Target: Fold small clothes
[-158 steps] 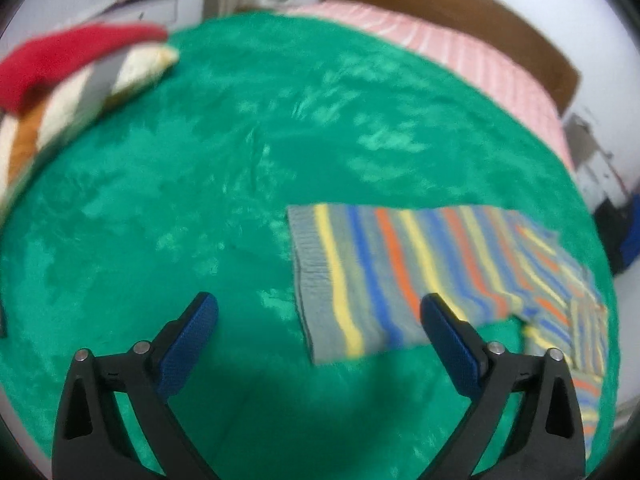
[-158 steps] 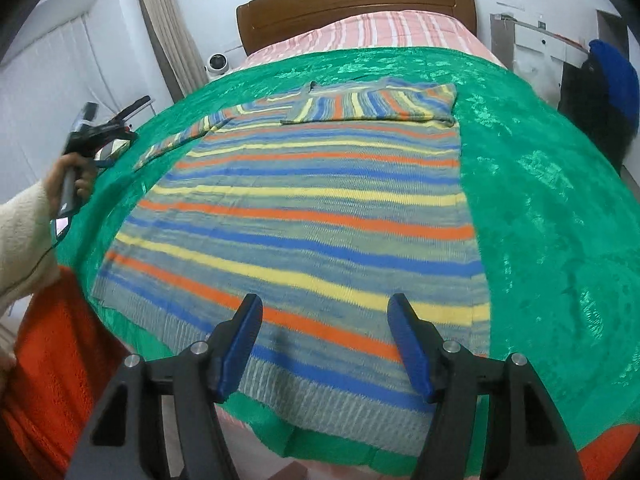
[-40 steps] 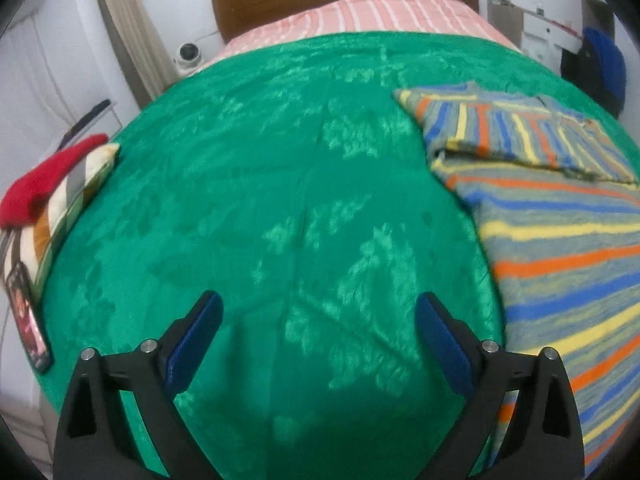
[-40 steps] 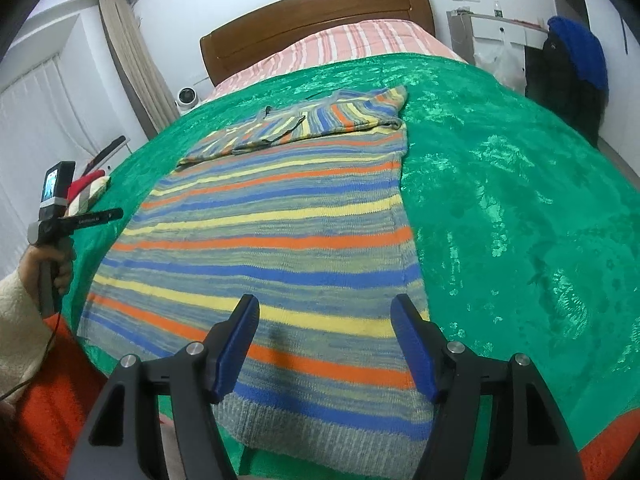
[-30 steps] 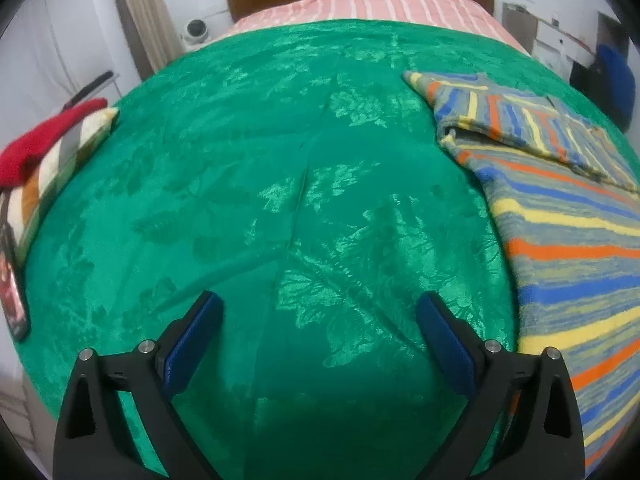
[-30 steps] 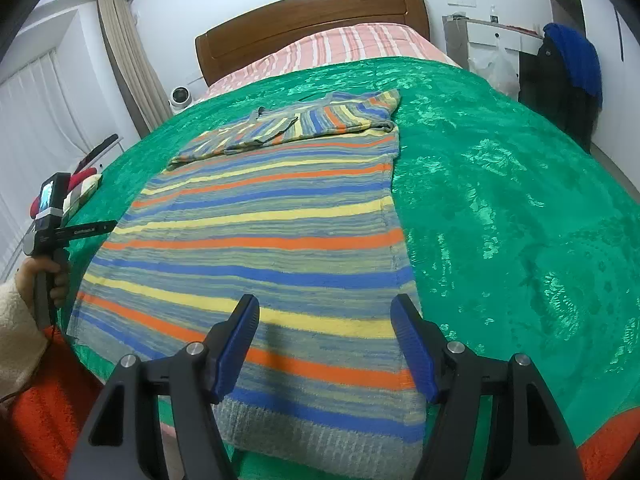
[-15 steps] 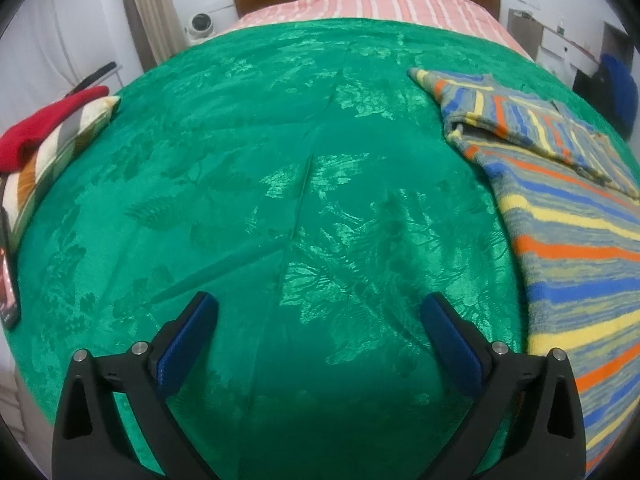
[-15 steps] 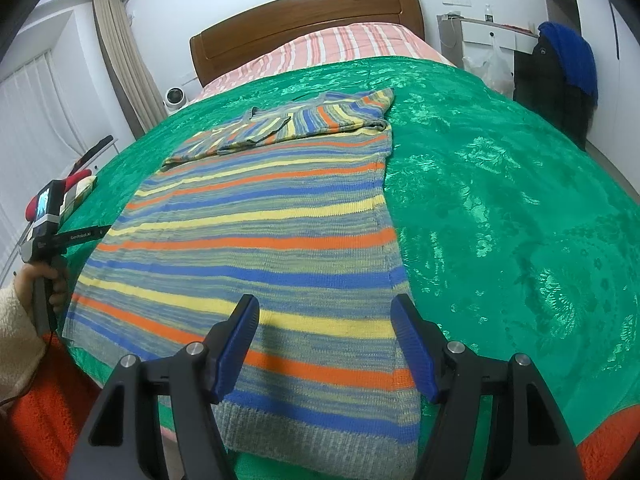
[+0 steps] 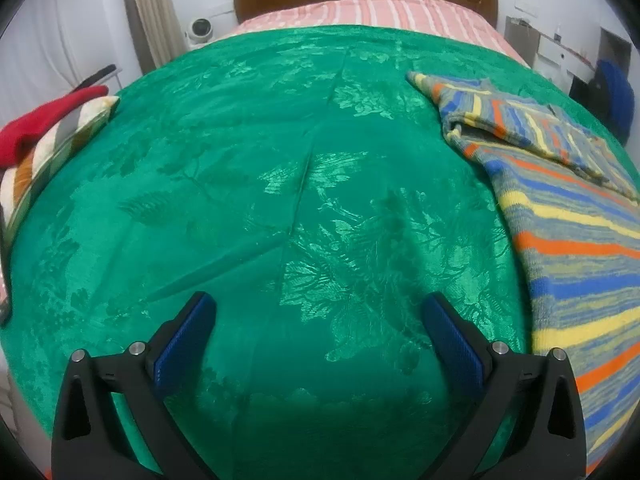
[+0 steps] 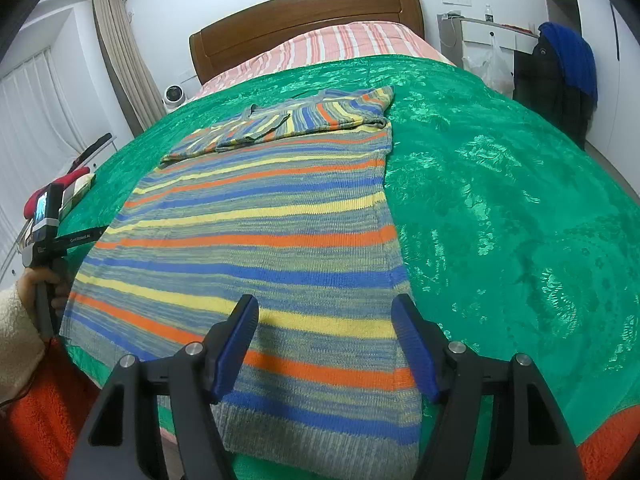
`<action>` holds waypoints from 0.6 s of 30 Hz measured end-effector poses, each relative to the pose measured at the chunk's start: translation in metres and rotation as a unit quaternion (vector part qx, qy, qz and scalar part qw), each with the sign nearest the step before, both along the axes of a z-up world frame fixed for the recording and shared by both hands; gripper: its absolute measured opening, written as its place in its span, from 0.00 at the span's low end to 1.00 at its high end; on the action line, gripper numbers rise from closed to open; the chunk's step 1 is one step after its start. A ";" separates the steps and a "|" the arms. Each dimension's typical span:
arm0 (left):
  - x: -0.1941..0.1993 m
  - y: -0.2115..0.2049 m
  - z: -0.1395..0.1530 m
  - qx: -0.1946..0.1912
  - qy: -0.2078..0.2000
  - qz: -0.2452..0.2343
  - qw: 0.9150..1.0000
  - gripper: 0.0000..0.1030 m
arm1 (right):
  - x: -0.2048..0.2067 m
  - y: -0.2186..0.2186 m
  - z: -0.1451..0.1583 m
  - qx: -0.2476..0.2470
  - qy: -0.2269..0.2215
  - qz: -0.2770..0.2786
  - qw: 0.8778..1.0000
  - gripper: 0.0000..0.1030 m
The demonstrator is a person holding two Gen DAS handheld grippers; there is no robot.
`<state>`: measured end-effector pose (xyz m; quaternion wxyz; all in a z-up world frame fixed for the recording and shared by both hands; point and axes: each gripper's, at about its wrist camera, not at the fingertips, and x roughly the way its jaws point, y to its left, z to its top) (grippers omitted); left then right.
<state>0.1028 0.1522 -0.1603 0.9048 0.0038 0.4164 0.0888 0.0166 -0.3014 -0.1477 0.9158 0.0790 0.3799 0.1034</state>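
Two tongs stand released: right tongs (image 10: 325, 334) over the striped sweater (image 10: 264, 216), lying flat on the green bedspread (image 10: 500, 208); left tongs (image 9: 318, 326) over bare bedspread, sweater alongside. No legible writing.

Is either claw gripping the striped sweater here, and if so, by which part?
Neither. The left claw is open over bare green bedspread; the right claw is open above the hem end of the striped knit sweater, not pinching it.
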 end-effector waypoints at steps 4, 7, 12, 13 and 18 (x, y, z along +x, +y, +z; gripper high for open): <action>0.000 0.000 0.000 -0.001 -0.003 0.000 1.000 1.00 | 0.000 0.000 0.000 -0.001 0.000 0.000 1.000 0.67; 0.000 -0.001 -0.001 -0.001 -0.004 0.000 1.000 1.00 | 0.000 0.000 -0.001 -0.001 0.000 0.000 1.000 0.67; -0.001 -0.001 -0.001 0.000 -0.005 0.000 1.000 1.00 | 0.000 0.000 -0.001 -0.002 0.000 0.000 1.000 0.67; -0.001 -0.001 -0.001 0.000 -0.006 0.001 1.000 1.00 | 0.000 0.000 -0.001 -0.001 0.000 0.000 1.000 0.67; -0.001 -0.001 -0.001 0.000 -0.006 0.001 1.000 1.00 | 0.000 0.000 -0.001 -0.001 0.000 0.000 1.000 0.67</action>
